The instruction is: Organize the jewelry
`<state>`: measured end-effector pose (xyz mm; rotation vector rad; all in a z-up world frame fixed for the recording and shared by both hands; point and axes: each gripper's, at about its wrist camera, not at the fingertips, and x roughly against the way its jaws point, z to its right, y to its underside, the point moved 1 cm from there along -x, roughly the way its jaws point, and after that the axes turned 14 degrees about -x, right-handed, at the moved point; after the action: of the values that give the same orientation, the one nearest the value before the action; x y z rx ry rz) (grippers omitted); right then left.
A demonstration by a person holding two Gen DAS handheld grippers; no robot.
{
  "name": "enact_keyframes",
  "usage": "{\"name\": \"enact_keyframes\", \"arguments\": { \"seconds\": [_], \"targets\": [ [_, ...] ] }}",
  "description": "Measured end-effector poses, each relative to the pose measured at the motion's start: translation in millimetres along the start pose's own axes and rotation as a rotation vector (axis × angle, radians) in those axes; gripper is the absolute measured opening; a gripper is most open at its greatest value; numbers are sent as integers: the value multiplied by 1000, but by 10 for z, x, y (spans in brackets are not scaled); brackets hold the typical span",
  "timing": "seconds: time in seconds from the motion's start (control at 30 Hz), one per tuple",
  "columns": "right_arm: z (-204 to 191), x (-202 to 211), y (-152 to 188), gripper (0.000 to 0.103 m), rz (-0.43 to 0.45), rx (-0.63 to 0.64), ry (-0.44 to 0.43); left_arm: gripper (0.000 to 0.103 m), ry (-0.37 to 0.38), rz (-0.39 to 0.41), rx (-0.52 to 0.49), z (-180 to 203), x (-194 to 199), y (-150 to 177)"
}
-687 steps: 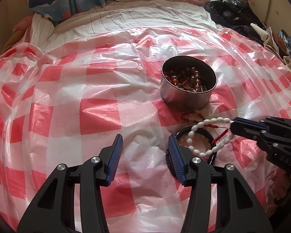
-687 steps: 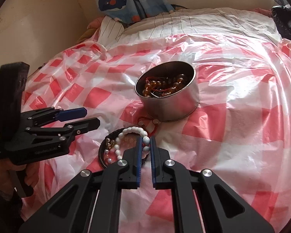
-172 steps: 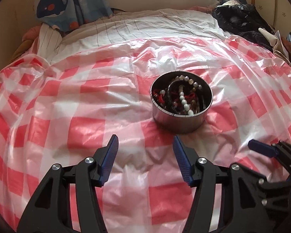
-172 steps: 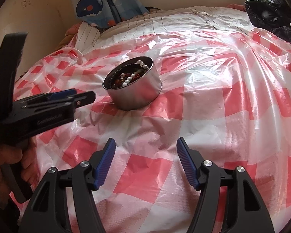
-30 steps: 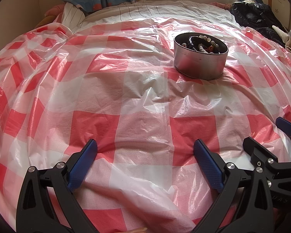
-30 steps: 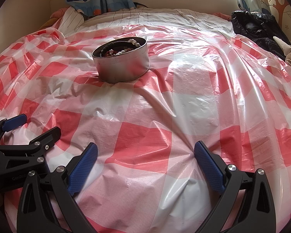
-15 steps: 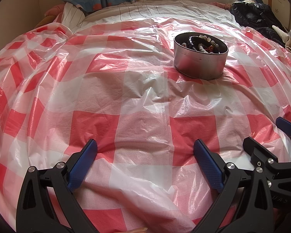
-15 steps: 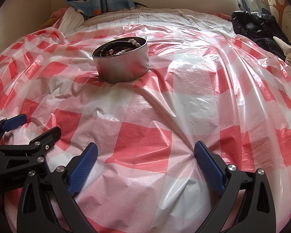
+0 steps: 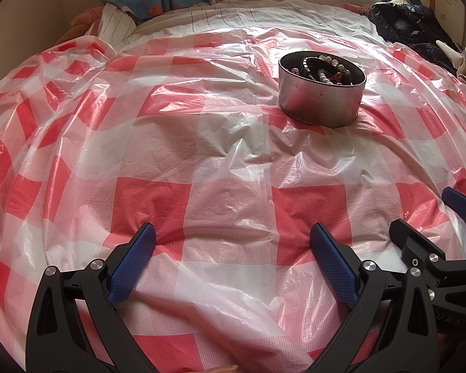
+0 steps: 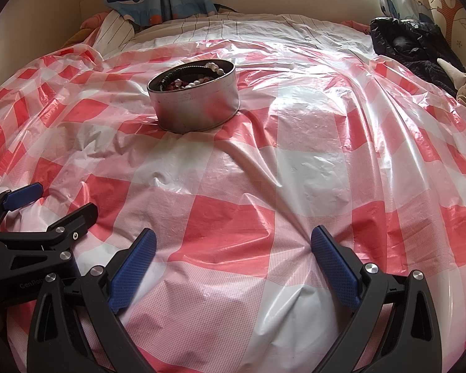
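round tin (image 9: 321, 99) holds bead jewelry (image 9: 324, 70); left gripper (image 9: 231, 242) and right gripper (image 10: 233, 245) released, empty, well short of tin over bare checked sheet (image 10: 310, 161)

Bracelets (image 9: 323, 68) lie in the tin (image 9: 321, 104), which stands on the sheet (image 9: 226, 168).

The checked plastic sheet (image 9: 233, 161) lies bare in front of both spread grippers, free for passing from nine to three o'clock. The only obstacle on it is the round tin (image 9: 321, 96), at one o'clock from the left gripper (image 9: 233, 245) and eleven o'clock from the right gripper (image 10: 233, 245). Dark clothes (image 10: 419, 46) crowd the far edge at two o'clock.
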<state>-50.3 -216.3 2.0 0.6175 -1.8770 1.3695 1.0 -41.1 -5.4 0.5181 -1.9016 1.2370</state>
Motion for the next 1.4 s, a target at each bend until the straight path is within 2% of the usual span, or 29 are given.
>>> {"name": "enact_keyframes", "arguments": {
  "seconds": [1.4],
  "targets": [
    [11,4,12,96,-4,2,2,96,3,-5,0,21,-6,29]
  ]
}}
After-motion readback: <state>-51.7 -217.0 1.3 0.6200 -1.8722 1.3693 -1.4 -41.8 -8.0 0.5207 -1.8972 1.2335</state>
